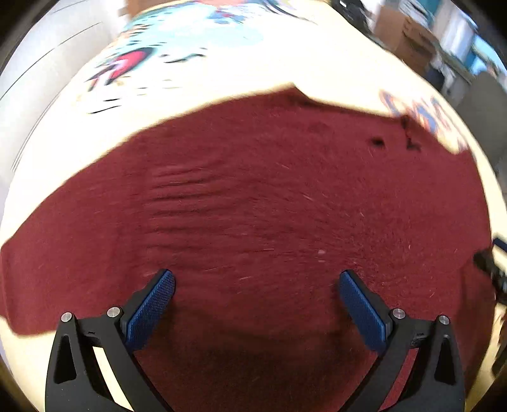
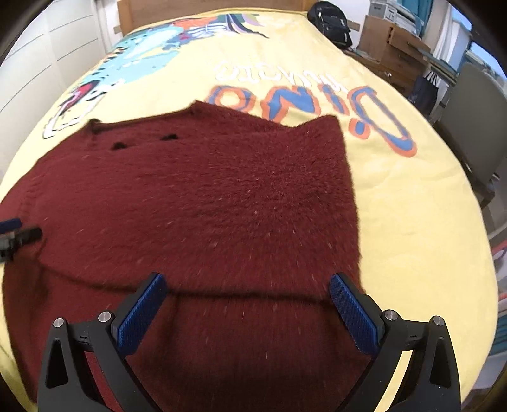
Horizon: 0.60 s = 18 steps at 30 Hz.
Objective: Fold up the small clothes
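A dark red fuzzy knit sweater (image 2: 202, 196) lies spread on a yellow printed blanket (image 2: 412, 196); a fold edge crosses its near part. It fills the left wrist view (image 1: 253, 206) too. My left gripper (image 1: 256, 279) is open and empty, its blue pads just above the sweater. My right gripper (image 2: 247, 282) is open and empty over the sweater's near fold. The left gripper's tip shows at the left edge of the right wrist view (image 2: 19, 236); the right gripper's tip shows at the right edge of the left wrist view (image 1: 489, 263).
The blanket covers a bed with a wooden headboard (image 2: 190, 9). A black backpack (image 2: 331, 22), cardboard boxes (image 2: 386, 41) and a grey chair (image 2: 475, 126) stand to the right. White cupboard doors (image 2: 47, 54) are on the left.
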### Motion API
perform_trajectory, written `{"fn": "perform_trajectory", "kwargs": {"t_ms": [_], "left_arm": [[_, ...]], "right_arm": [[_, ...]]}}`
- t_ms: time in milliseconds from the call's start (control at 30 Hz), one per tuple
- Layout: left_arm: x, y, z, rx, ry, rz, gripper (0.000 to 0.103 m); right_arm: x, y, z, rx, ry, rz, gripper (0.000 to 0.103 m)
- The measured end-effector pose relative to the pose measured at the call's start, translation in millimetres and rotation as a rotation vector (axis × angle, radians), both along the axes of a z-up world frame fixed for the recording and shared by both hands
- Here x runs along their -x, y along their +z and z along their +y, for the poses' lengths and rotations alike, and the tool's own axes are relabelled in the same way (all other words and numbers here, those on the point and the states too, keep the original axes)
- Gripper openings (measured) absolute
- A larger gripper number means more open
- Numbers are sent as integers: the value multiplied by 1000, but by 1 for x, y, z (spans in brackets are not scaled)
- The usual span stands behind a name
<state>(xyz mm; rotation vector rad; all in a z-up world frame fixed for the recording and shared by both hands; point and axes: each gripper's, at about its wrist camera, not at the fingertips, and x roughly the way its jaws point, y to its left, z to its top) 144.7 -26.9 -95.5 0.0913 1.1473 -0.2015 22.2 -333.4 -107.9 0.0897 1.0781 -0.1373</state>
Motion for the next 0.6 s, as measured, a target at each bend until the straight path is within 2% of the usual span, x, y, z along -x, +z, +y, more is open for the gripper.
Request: {"fn": "perform_trajectory", "kwargs": {"t_ms": [167,300,433,533,600], "left_arm": [[6,24,73,23,141,-24,102],[22,33,144,-53,301,-44,102],[36,39,210,-25,442,-75,102],[44,36,264,19,615,-57,102],[48,23,306,25,782,-11,102]], "right_arm": [[33,18,1,-40,-20,-26,102],[56,27,-3,-42,-48,-28,103],[66,28,-4,-36,-66,-20,103],[72,27,-3,-23,-74,-14,103],[73,26,-4,-20,-84,-11,102]]}}
